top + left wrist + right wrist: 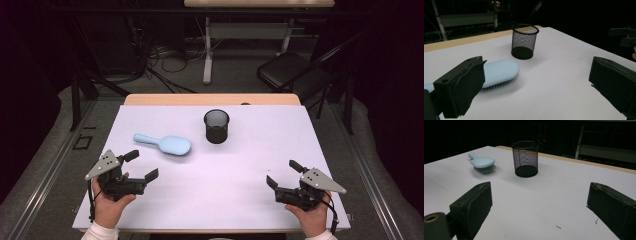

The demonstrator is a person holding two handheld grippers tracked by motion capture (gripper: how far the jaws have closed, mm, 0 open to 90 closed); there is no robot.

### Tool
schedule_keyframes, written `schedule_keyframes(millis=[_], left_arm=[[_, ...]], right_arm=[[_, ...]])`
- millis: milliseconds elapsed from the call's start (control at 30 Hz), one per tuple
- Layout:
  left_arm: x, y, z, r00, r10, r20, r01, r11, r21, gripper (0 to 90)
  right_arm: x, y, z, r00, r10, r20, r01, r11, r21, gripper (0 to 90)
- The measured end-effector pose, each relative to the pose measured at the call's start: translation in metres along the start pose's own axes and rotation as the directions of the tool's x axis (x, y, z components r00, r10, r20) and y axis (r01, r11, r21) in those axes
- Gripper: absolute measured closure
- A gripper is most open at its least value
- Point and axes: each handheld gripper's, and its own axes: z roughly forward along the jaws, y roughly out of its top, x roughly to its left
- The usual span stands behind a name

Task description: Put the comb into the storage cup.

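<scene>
A light blue hairbrush [162,144] lies bristles down on the white table [250,155], its handle pointing left. To its right stands a black mesh cup [216,126], upright and apart from the brush. My left gripper [142,165] sits near the front left, open and holding nothing, just in front of the brush. At the front right my right gripper [283,173] is open too, with nothing between its jaws. The left gripper view has the brush [499,72] close behind the left jaw, the cup [524,41] beyond. In the right gripper view, brush [482,162] and cup [526,158] stand farther off.
The table's wooden far edge [210,99] shows behind the white sheet. On the floor beyond are a black folding chair [287,70], a white desk leg [207,50] and loose cables [165,55]. The right gripper's jaws [624,37] show at the right edge of the left gripper view.
</scene>
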Motion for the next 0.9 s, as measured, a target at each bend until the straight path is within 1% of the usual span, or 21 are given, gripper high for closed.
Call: schedule_keyframes(millis=[33, 67, 100, 200, 233, 267, 300, 400, 467, 500, 533, 567, 667, 700, 733, 800, 833, 900], left_arm=[[0.003, 0.001, -0.001, 0.9999, -0.012, 0.002, 0.012, 0.9999, 0.005, 0.5], [0.003, 0.001, -0.001, 0.9999, -0.012, 0.002, 0.012, 0.9999, 0.005, 0.5], [0.005, 0.001, -0.002, 0.9998, -0.017, -0.011, 0.017, 0.9998, 0.006, 0.5], [0.007, 0.002, -0.001, 0.9993, -0.004, -0.037, 0.005, 0.9997, 0.024, 0.6], [0.008, 0.003, -0.001, 0.9986, 0.001, -0.052, 0.001, 0.9995, 0.030, 0.6], [0.008, 0.003, -0.001, 0.9986, 0.001, -0.052, 0.001, 0.9995, 0.030, 0.6], [0.010, 0.004, -0.001, 0.9973, 0.005, -0.073, -0.002, 0.9989, 0.046, 0.6], [0.015, 0.008, -0.002, 0.9960, -0.016, -0.088, 0.021, 0.9988, 0.045, 0.6], [0.016, 0.010, -0.003, 0.9957, -0.024, -0.089, 0.028, 0.9987, 0.041, 0.6], [0.020, 0.014, -0.004, 0.9952, -0.036, -0.090, 0.040, 0.9987, 0.033, 0.6], [0.020, 0.014, -0.004, 0.9952, -0.036, -0.090, 0.040, 0.9987, 0.033, 0.6], [0.023, 0.017, -0.005, 0.9947, -0.041, -0.094, 0.045, 0.9983, 0.036, 0.6], [0.027, 0.021, -0.005, 0.9939, -0.043, -0.101, 0.047, 0.9980, 0.042, 0.6], [0.030, 0.025, -0.006, 0.9934, -0.041, -0.107, 0.047, 0.9974, 0.054, 0.6], [0.030, 0.025, -0.006, 0.9934, -0.041, -0.107, 0.047, 0.9974, 0.054, 0.5], [0.035, 0.031, -0.005, 0.9920, -0.037, -0.121, 0.046, 0.9962, 0.075, 0.5], [0.035, 0.031, -0.005, 0.9920, -0.037, -0.121, 0.046, 0.9962, 0.075, 0.5], [0.040, 0.036, -0.003, 0.9906, -0.036, -0.132, 0.049, 0.9946, 0.092, 0.5]], right_arm=[[0.000, 0.000, 0.000, 1.0000, 0.005, 0.002, -0.005, 1.000, 0.004, 6.0], [0.000, 0.000, 0.000, 1.0000, 0.005, 0.002, -0.005, 1.000, 0.004, 6.0], [-0.001, -0.001, 0.001, 1.0000, 0.008, 0.001, -0.008, 1.000, 0.003, 6.2], [-0.002, -0.002, 0.002, 0.9998, 0.018, 0.002, -0.018, 1.000, 0.007, 6.4], [-0.003, -0.002, 0.002, 0.9998, 0.021, 0.002, -0.021, 1.000, 0.009, 6.4], [-0.003, -0.002, 0.002, 0.9998, 0.021, 0.002, -0.021, 1.000, 0.009, 6.4], [-0.004, -0.002, 0.004, 0.9996, 0.028, 0.003, -0.028, 1.000, 0.011, 6.6], [-0.006, -0.003, 0.005, 0.9995, 0.030, 0.002, -0.030, 0.999, 0.019, 6.8], [-0.006, -0.004, 0.005, 0.9995, 0.031, 0.003, -0.031, 0.999, 0.014, 7.6], [-0.006, -0.004, 0.004, 0.9994, 0.034, 0.001, -0.034, 0.999, 0.014, 7.9], [-0.007, -0.004, 0.004, 0.9994, 0.035, 0.002, -0.035, 0.999, 0.015, 7.9], [-0.007, -0.004, 0.003, 0.9992, 0.040, 0.003, -0.040, 0.999, 0.017, 8.0], [-0.008, -0.004, 0.003, 0.9992, 0.040, 0.007, -0.040, 0.999, 0.011, 8.4], [-0.008, -0.004, 0.004, 0.9989, 0.047, 0.006, -0.047, 0.999, 0.014, 8.5], [-0.008, -0.004, 0.004, 0.9989, 0.047, 0.006, -0.047, 0.999, 0.014, 8.5], [-0.009, -0.005, 0.006, 0.9987, 0.051, 0.005, -0.051, 0.998, 0.020, 8.6], [-0.009, -0.005, 0.006, 0.9987, 0.052, 0.005, -0.052, 0.998, 0.024, 8.6], [-0.009, -0.005, 0.007, 0.9985, 0.055, 0.003, -0.055, 0.998, 0.023, 8.8]])
